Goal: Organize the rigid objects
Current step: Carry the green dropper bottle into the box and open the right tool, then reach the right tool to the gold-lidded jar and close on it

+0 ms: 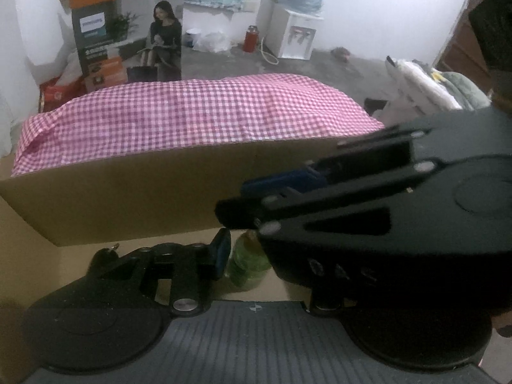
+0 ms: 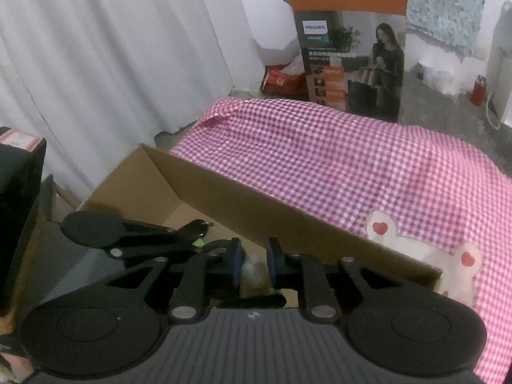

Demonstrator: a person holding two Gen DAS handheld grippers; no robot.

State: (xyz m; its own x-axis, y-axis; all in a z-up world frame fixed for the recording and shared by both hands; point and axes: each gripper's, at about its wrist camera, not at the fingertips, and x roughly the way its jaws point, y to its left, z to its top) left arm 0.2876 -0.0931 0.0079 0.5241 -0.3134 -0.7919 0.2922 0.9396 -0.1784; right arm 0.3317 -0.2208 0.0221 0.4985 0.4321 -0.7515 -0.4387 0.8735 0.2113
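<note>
Both grippers reach down into an open cardboard box point(image 1: 134, 192). In the left wrist view a green plastic bottle point(image 1: 246, 262) lies on the box floor beside my left finger point(image 1: 220, 252); my left gripper point(image 1: 256, 256) holds it at one end, its other finger hidden under the right gripper point(image 1: 256, 198), which crosses above. In the right wrist view my right gripper point(image 2: 252, 264) has its blue pads point(image 2: 236, 262) close on either side of a pale, blurred object point(image 2: 252, 270) over the box point(image 2: 243, 198). The left gripper point(image 2: 192, 240) lies to its left.
A pink checked cloth point(image 1: 198, 112) covers a surface right behind the box; a bear patch point(image 2: 425, 249) is on it. A tall printed carton point(image 2: 352, 57) stands beyond. A black box point(image 2: 16, 198) is at the left. A water dispenser point(image 1: 294, 32) stands by the far wall.
</note>
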